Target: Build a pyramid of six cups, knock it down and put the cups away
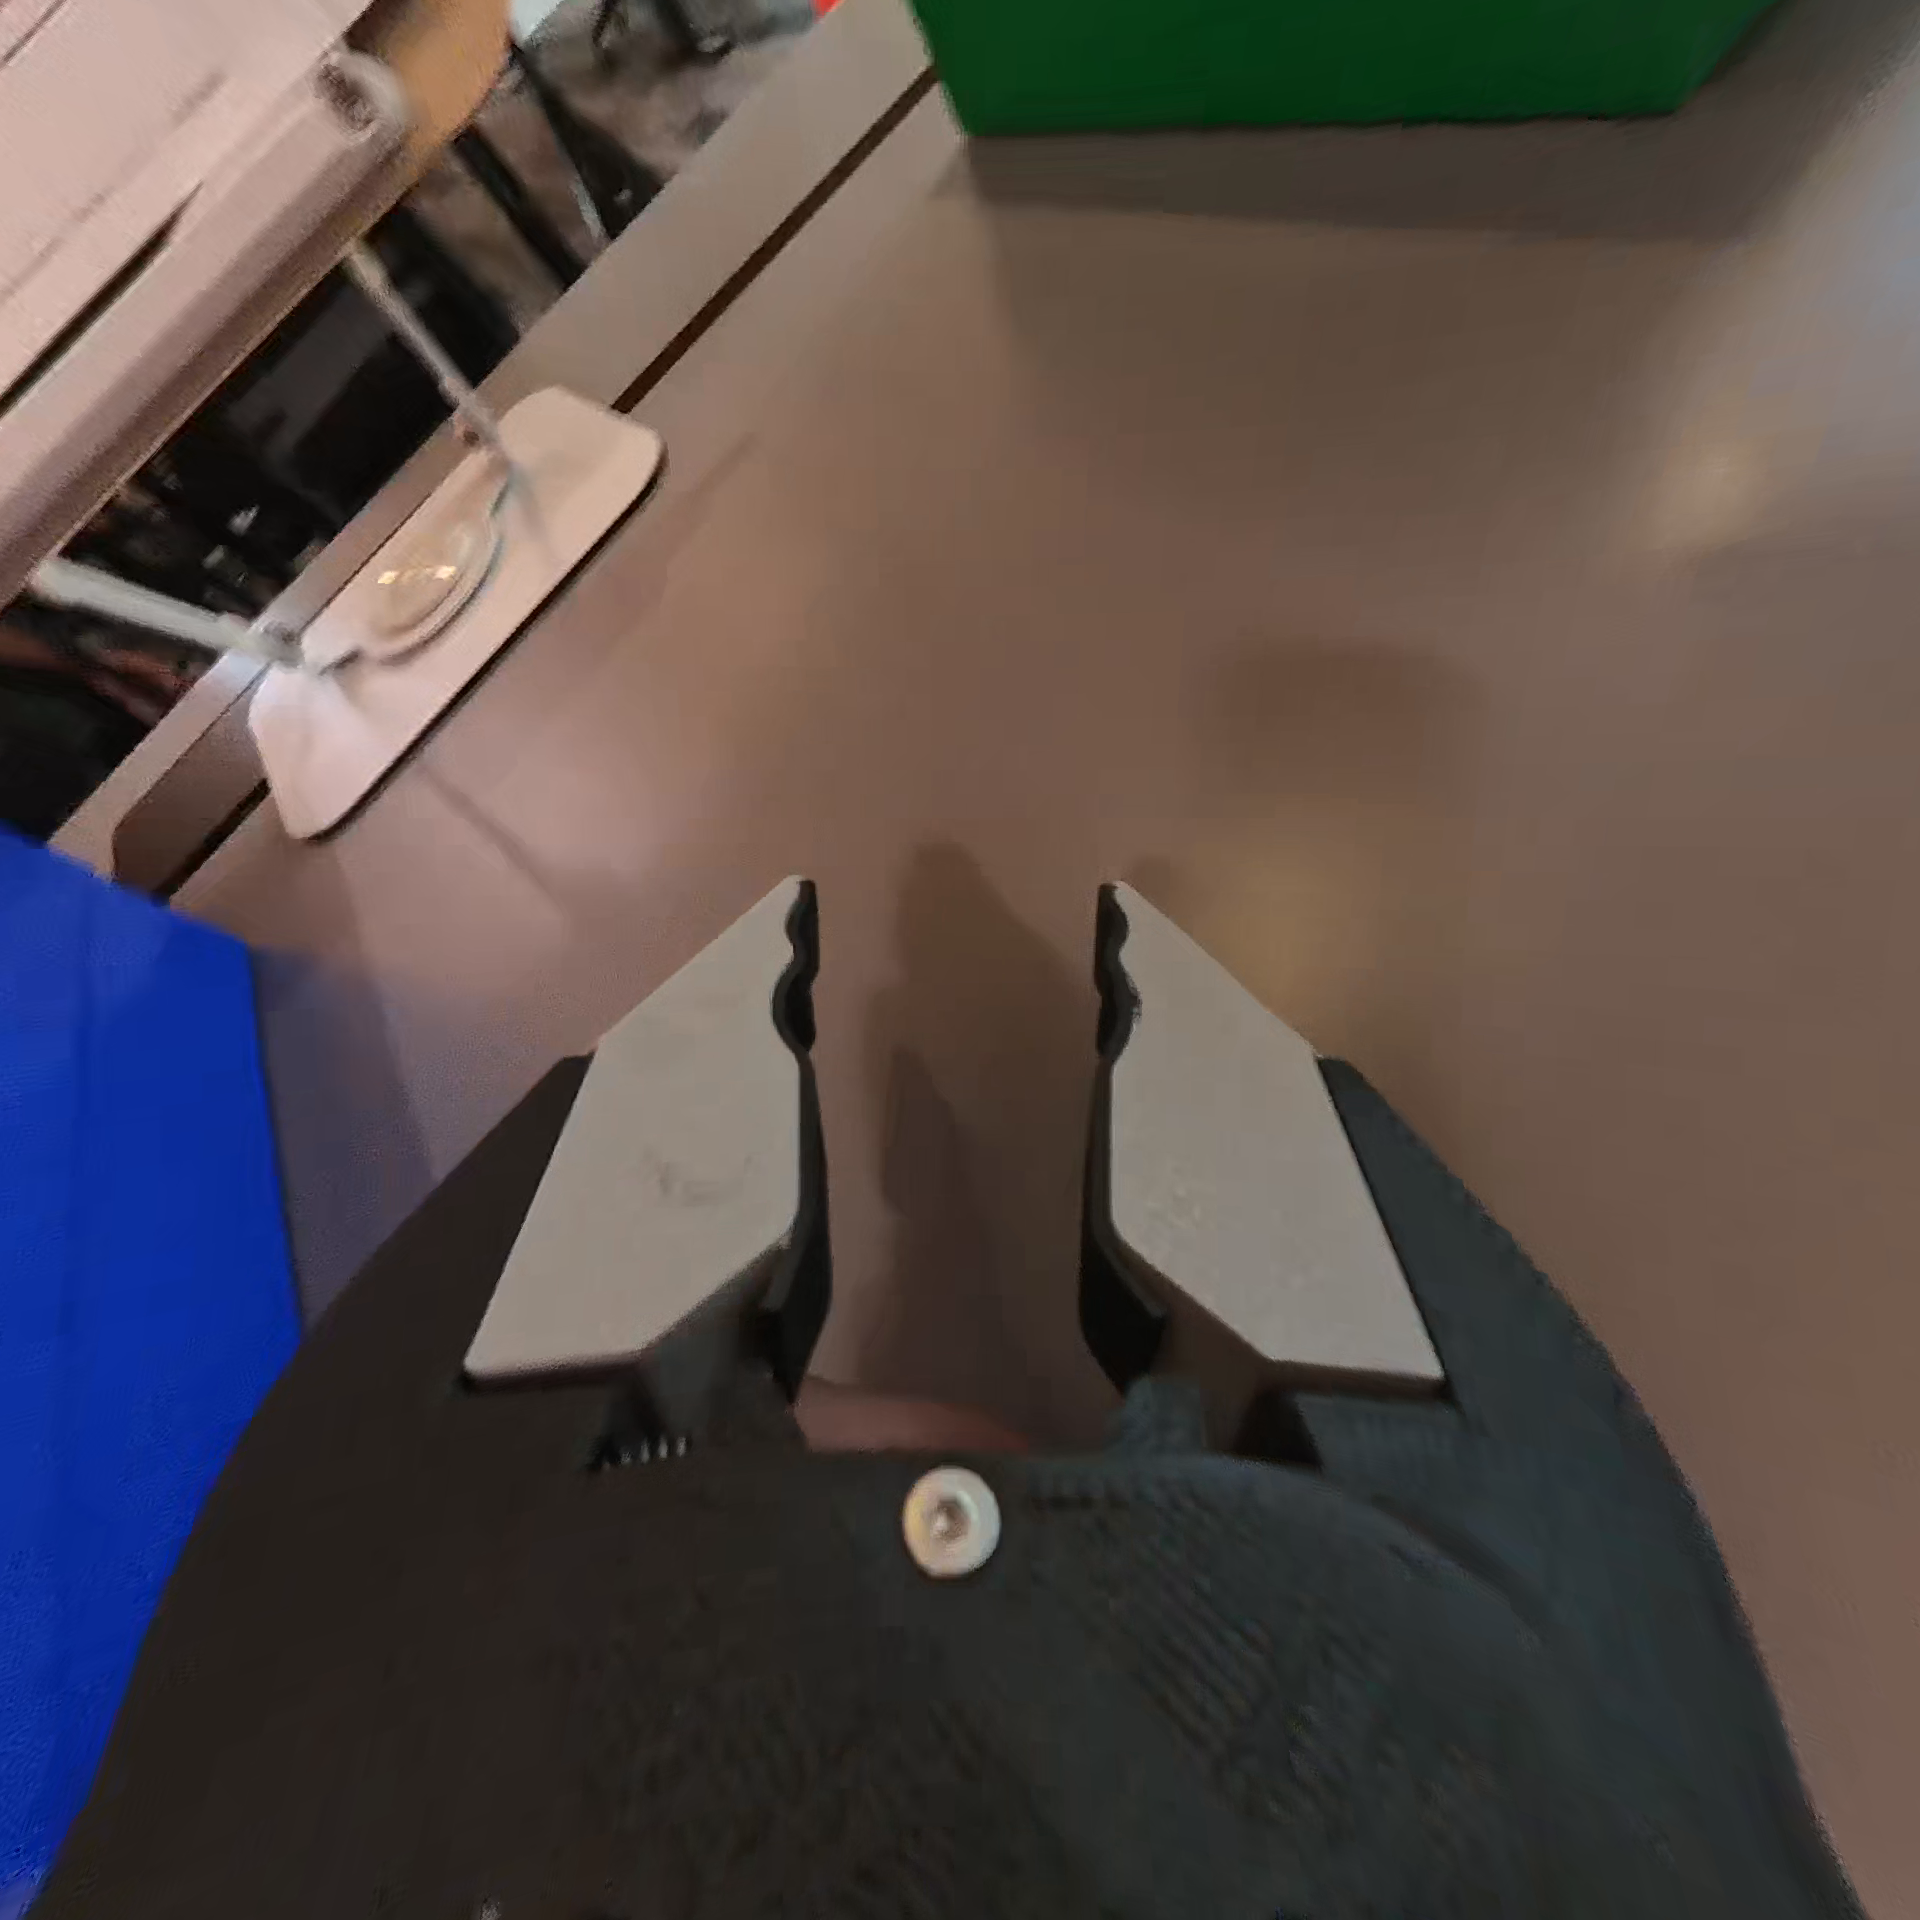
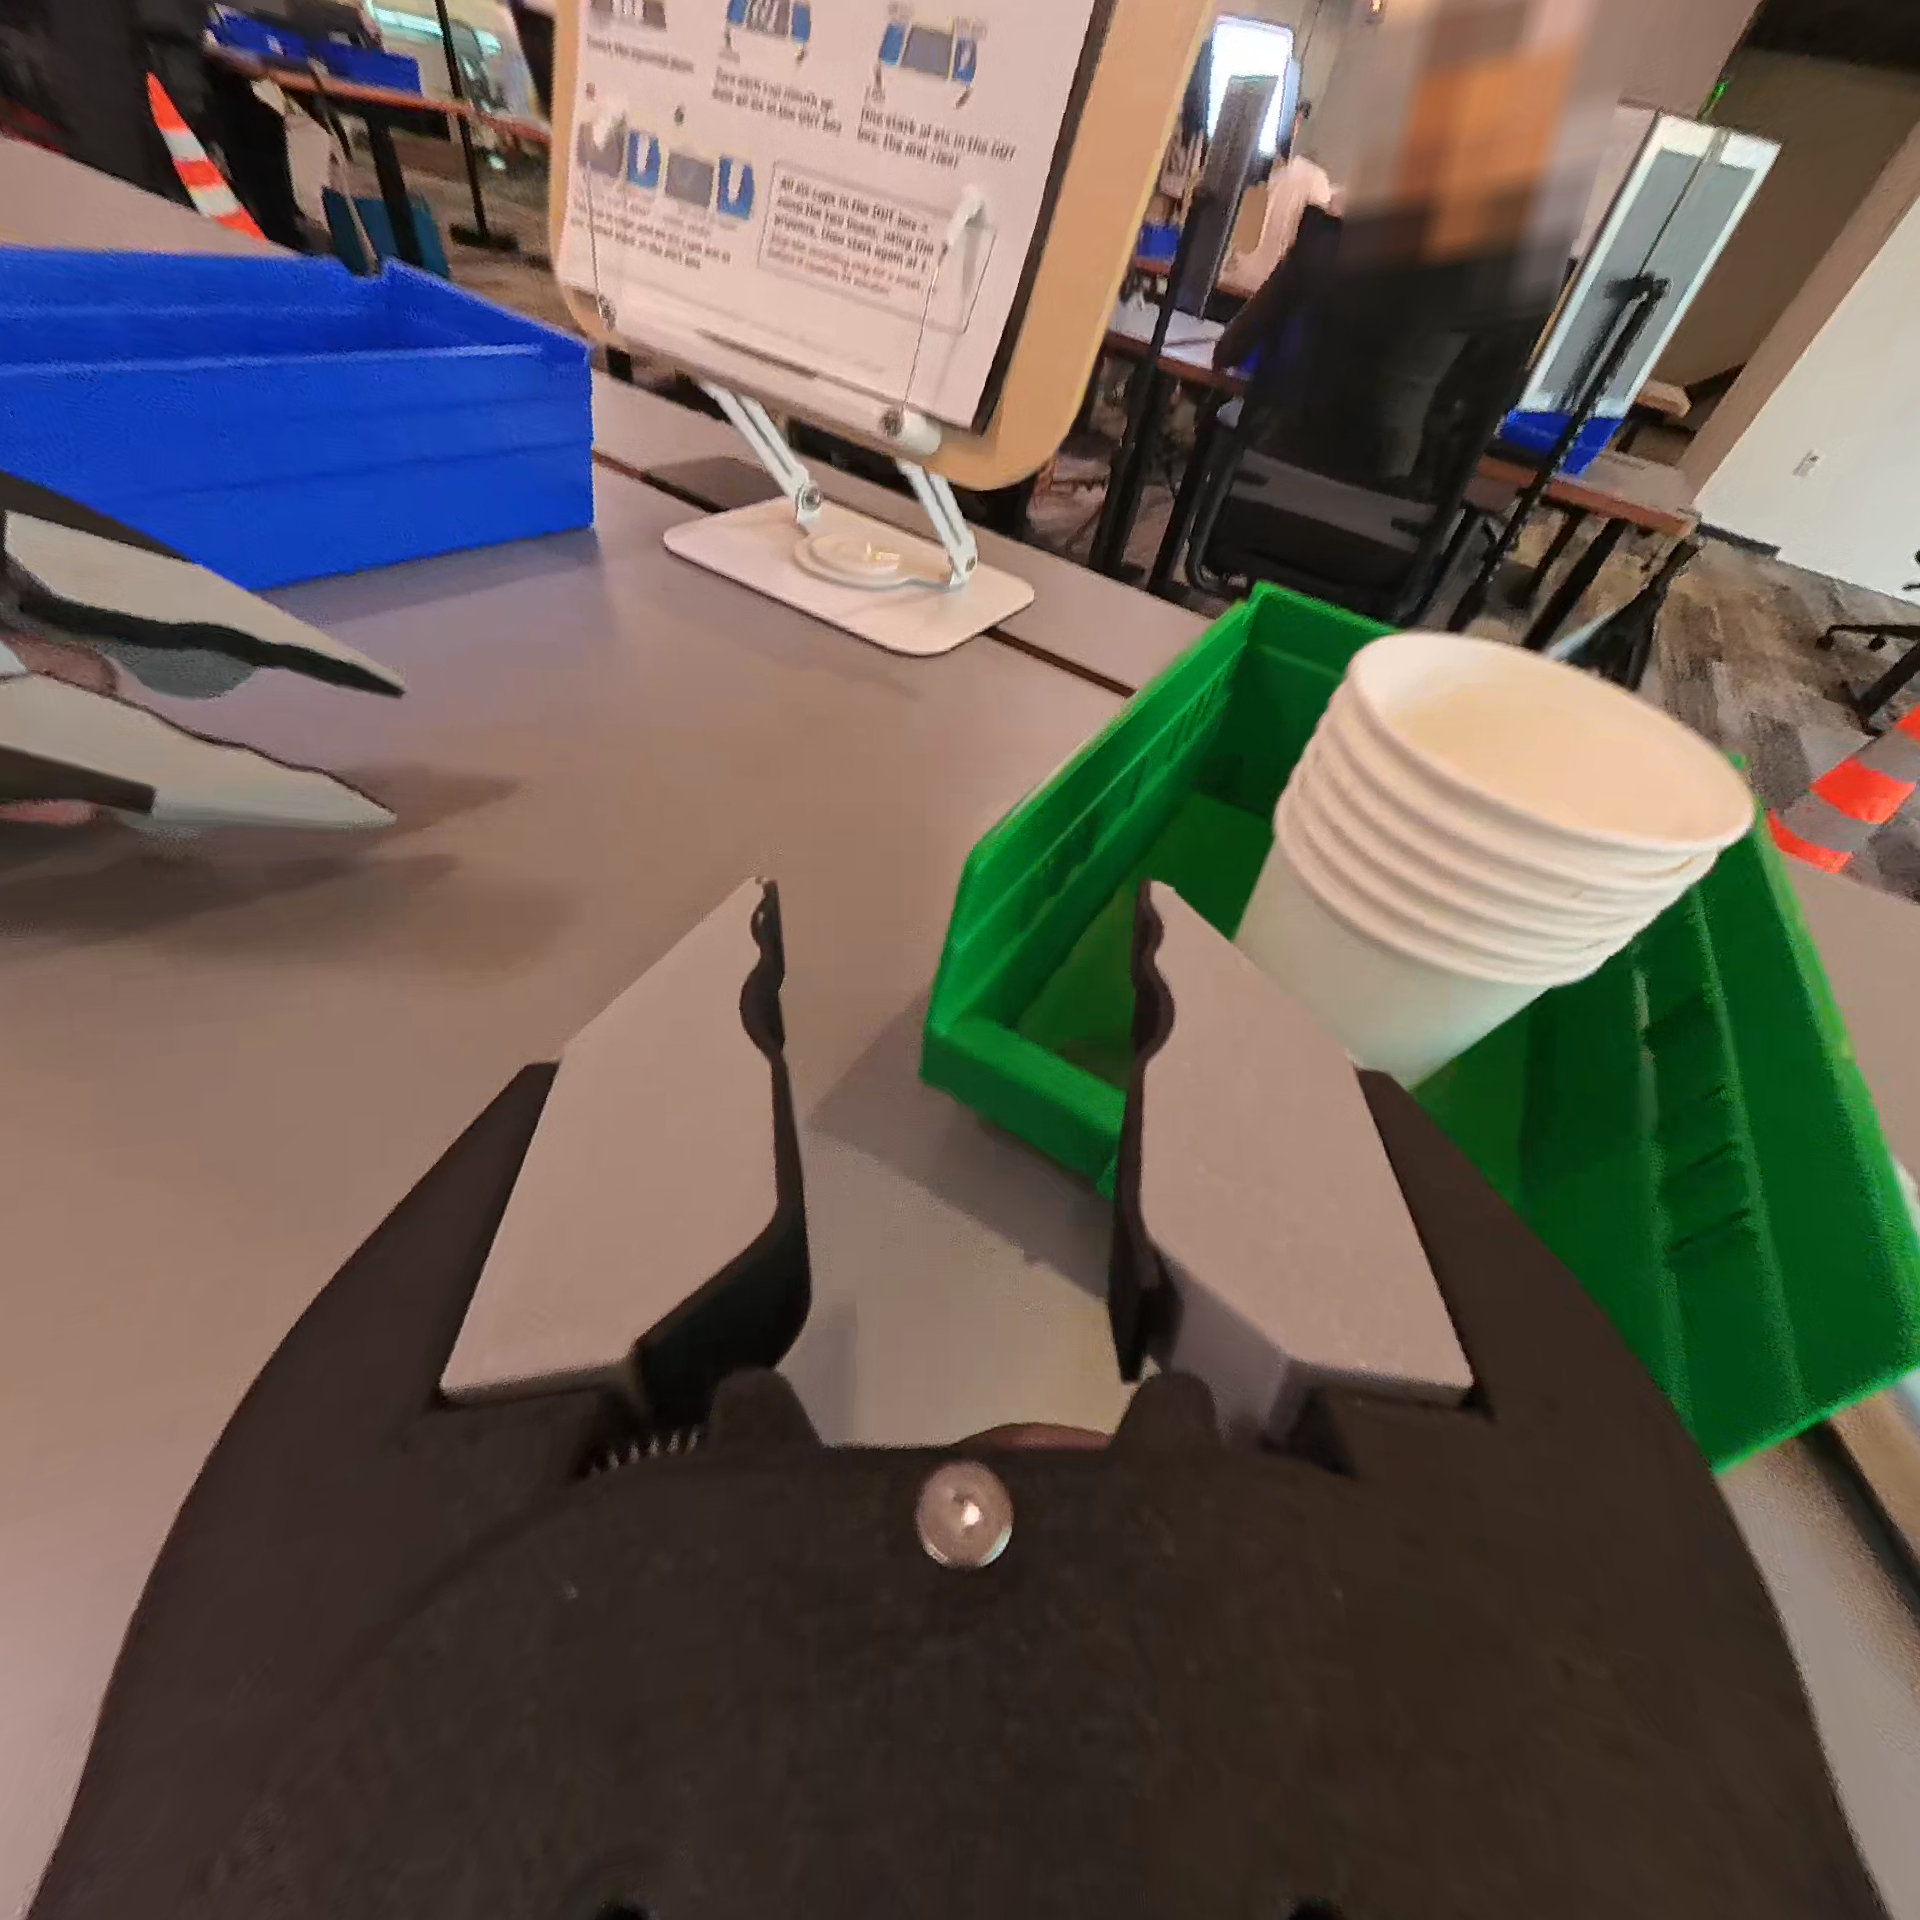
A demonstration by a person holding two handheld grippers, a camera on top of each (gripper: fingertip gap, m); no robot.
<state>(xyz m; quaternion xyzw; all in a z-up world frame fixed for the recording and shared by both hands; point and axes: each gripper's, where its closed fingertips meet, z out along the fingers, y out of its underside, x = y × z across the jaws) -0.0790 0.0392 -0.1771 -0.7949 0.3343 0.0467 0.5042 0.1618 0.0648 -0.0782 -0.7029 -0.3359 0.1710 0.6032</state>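
Left gripper [image 1: 956, 935]: jaws parted by a moderate gap, nothing between them. It hangs over bare grey-brown table [image 1: 1351, 520], its own shadow on the surface just under the tips. In the right wrist view it enters from the left edge [image 2: 384, 748], fingers level above the table and empty.

Right gripper [image 2: 956, 935]: jaws likewise parted, nothing held. Its right finger [image 2: 1247, 1143] overlaps the near left corner of the green bin [image 2: 1039, 1039] in the view; whether it touches the bin wall I cannot tell.

Cups: a nested stack of white paper cups [image 2: 1475, 831] stands in the green bin, tilted with its mouth toward the upper right and its rim rising well above the bin wall. The rims of seven or so show (the count is uncertain). No cups out on the table.

Edges and room:
- Green bin sits at the right of the table, skewed to the table's edge; its far right side lies near that edge. From the left wrist view its wall shows at top [image 1: 1299, 62], well apart from the left gripper.
- Blue bin [image 2: 291, 416] at far left, its near wall open to the table; it also fills the left margin of the left wrist view [image 1: 114, 1247], just beside that gripper's body.
- Stand with an instruction sheet [image 2: 810, 208] at the back, its white base plate [image 2: 862, 592] against a seam in the table, between the two bins.
- The stretch of table between the bins and in front of the stand carries nothing.
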